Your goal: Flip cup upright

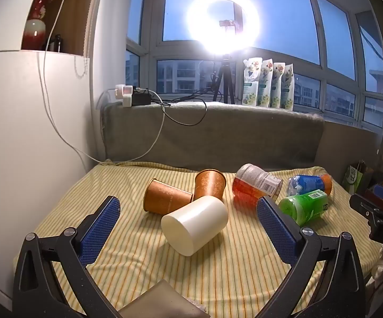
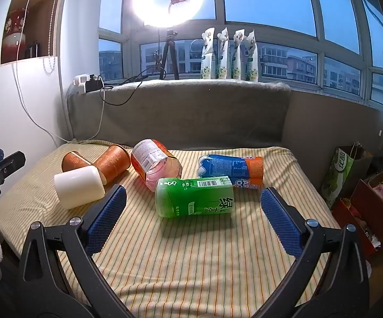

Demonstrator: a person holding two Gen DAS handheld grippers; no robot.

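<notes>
**Both tools spread, cup on its side**

Left tool (image 1: pixel 188 217) gapes wide; the white cup (image 1: pixel 195 224) lies tipped between its fingers, untouched. Right tool (image 2: pixel 192 208) gapes before a green bottle (image 2: pixel 194 197) labelled "绿茶".

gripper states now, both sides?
Left gripper: open, holding nothing, white cup lies between its fingers.
Right gripper: open, holding nothing.

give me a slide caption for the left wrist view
Open left gripper faces a white cup lying on its side on striped cloth.
</notes>
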